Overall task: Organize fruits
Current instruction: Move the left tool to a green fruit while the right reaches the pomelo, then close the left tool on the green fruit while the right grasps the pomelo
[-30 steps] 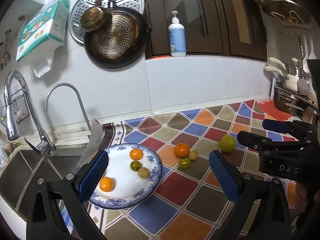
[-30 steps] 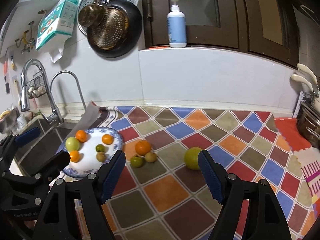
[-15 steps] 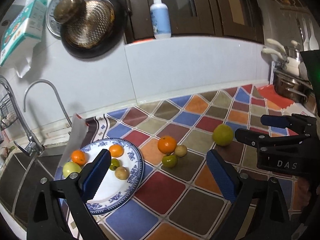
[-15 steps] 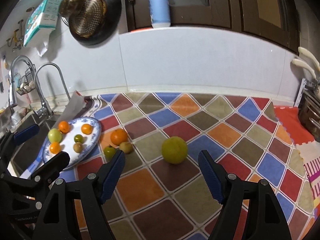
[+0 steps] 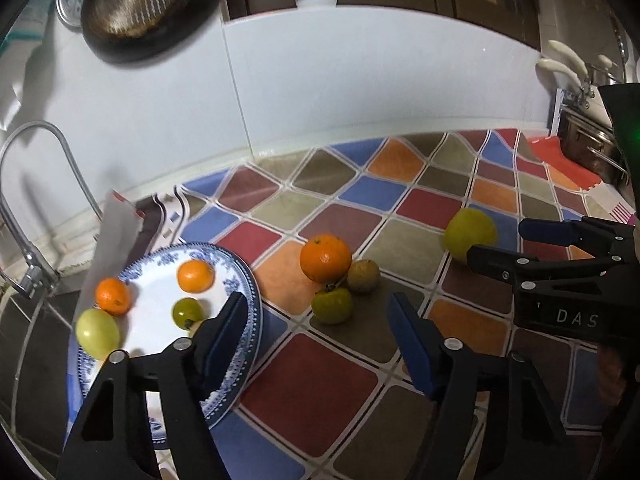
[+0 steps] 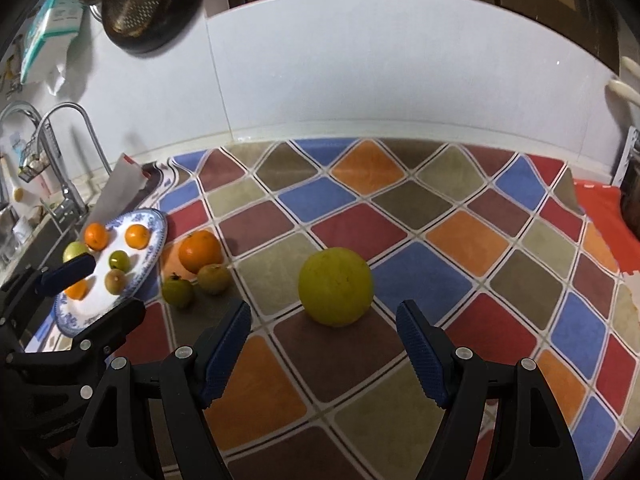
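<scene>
The left claw (image 5: 316, 328) has just been closing, with nothing between its jaws; a green tomato (image 5: 332, 305) lies on the counter (image 5: 312, 396) just beyond it, touching an orange (image 5: 325, 258). The right claw (image 6: 324, 344) gapes empty, near a big yellow fruit (image 6: 335, 286). Left, a plate (image 6: 154, 248) holds small fruits.

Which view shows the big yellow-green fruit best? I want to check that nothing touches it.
The right wrist view: the big yellow-green fruit sits whole and central, alone on the checkered mat. In the left wrist view it lies far right, partly hidden behind the right tongs.
</scene>
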`<state>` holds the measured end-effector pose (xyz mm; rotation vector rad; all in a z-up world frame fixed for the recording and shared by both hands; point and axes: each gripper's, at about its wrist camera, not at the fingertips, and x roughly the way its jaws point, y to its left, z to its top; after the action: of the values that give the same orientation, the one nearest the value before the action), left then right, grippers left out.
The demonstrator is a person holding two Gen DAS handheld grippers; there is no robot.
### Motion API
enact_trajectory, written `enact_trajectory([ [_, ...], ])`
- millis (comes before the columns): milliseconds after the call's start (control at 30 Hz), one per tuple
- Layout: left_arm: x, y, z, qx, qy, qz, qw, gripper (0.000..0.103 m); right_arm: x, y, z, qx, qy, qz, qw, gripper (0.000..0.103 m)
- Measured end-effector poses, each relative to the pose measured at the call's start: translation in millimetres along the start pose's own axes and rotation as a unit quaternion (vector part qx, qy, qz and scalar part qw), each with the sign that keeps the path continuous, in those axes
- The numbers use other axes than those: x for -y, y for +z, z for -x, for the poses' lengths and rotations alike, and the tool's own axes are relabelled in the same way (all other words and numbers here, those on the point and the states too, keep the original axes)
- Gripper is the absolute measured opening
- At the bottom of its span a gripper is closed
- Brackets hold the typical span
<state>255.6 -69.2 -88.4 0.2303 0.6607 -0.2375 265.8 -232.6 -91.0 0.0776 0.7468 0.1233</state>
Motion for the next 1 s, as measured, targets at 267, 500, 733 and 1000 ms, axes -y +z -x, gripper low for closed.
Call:
enact_trajectory([
  [267,-2.8,-0.4,-30.7,-0.039,-0.017,0.008,0.9991,0.054,3.4,3.6,-26.6,-0.022,0.002,-0.002,1.0,0.074],
  [500,-1.0,1.0,-45.0,-0.051,-0.034,0.004,0.9981,0.044,7.8,7.2,-40.7,-0.033,0.01,-0.013,0.999,0.06],
  [733,-4.6,0.5,-55.4,-0.076,-0.055,0.015,0.9955,0.03,6.8,8.9,-45.4,-0.036,0.002,-0.008,0.999,0.051],
  [1000,-5.1,1.0,-45.7,-0.058,-0.048,0.011,0.9971,0.03,5.3,6.9,-42.0,-0.035,0.007,-0.005,0.999,0.05],
])
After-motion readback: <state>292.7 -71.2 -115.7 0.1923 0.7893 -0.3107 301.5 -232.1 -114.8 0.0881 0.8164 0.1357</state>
